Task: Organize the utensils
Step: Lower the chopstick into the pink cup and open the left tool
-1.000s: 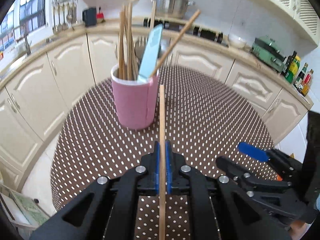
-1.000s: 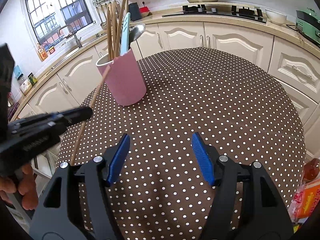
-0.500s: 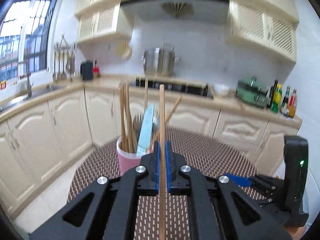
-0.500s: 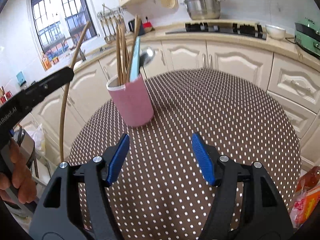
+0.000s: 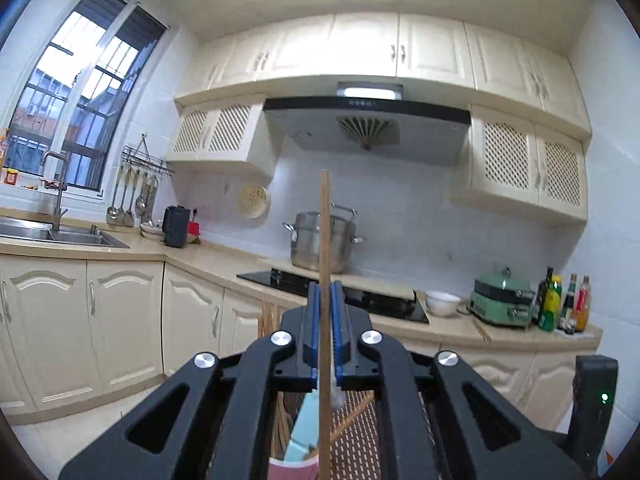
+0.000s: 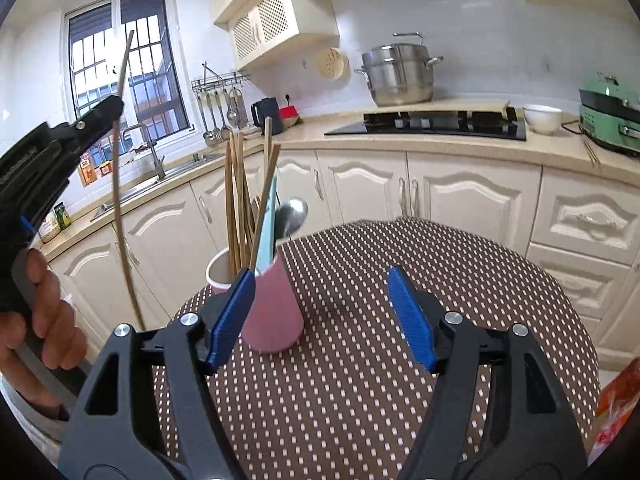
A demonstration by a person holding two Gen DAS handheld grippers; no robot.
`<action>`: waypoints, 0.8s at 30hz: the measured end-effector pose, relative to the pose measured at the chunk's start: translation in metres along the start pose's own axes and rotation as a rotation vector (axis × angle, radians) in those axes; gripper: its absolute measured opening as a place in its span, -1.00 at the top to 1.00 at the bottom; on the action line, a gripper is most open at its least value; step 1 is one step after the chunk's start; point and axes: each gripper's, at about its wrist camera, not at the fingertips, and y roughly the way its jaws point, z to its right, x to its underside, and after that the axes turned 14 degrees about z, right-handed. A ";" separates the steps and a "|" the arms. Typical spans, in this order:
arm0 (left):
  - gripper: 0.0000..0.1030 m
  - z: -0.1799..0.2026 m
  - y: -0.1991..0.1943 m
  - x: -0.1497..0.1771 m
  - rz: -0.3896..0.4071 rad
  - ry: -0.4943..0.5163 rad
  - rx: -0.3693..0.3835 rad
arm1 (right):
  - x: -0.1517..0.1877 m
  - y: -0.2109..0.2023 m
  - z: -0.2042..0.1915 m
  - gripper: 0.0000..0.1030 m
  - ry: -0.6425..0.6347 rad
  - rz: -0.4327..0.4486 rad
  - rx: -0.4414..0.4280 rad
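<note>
A: What is the left gripper [image 5: 325, 320] doing?

B: Its blue pads [image 5: 313, 328] are clamped tight on a single wooden chopstick [image 5: 324, 280], which stands upright between them. In the right wrist view the same gripper [image 6: 114, 106] sits high at the left edge, with the chopstick [image 6: 118, 184] running above and below its tip.

A: And the right gripper [image 6: 322, 316]?

B: Spread wide, with nothing between its pads [image 6: 410, 320]. It hangs over the dotted tablecloth [image 6: 400, 380].

A: Where do the utensils stand?

B: In a pink cup [image 6: 268, 312] on the cloth, just behind the right gripper's left pad. It holds several chopsticks [image 6: 236, 200], a pale blue tool [image 6: 267, 224] and a metal spoon [image 6: 291, 214].

A: Is the held chopstick in the cup?

B: No; in the right wrist view it hangs to the cup's left, off the table's edge. From the left wrist view the cup [image 5: 292, 472] shows low in frame, beneath the gripper, with the chopstick's lower end crossing in front of its rim.

A: Anything else around?

B: A steel pot [image 6: 398, 74] on the stove [image 6: 424, 122], and a hand [image 6: 38, 320] gripping the left handle.
</note>
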 end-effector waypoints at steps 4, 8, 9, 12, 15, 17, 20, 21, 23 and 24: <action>0.89 -0.007 0.016 0.010 0.052 -0.011 -0.014 | 0.001 0.009 0.002 -0.36 -0.002 0.022 -0.001; 0.89 -0.011 0.033 0.025 0.068 -0.007 -0.039 | 0.005 0.018 0.008 -0.37 -0.009 0.038 0.010; 0.89 -0.010 0.036 0.028 0.074 0.001 -0.048 | 0.005 0.020 0.010 -0.37 -0.010 0.042 0.012; 0.89 -0.008 0.045 0.036 0.090 0.025 -0.063 | 0.008 0.024 0.014 -0.37 -0.002 0.044 0.014; 0.89 -0.007 0.052 0.044 0.101 0.051 -0.076 | 0.010 0.029 0.019 -0.37 0.010 0.045 0.019; 0.89 -0.007 0.054 0.050 0.102 0.071 -0.080 | 0.013 0.029 0.020 -0.37 0.014 0.042 0.021; 0.89 -0.009 0.055 0.061 0.061 0.069 -0.080 | 0.016 0.029 0.020 -0.37 0.015 0.038 0.023; 0.89 -0.012 0.054 0.065 0.049 0.070 -0.082 | 0.016 0.030 0.021 -0.37 0.017 0.035 0.022; 0.89 -0.014 0.049 0.072 0.014 0.070 -0.093 | 0.017 0.029 0.022 -0.37 0.018 0.034 0.023; 0.88 -0.016 0.047 0.074 -0.009 0.062 -0.090 | 0.016 0.027 0.021 -0.37 0.015 0.034 0.026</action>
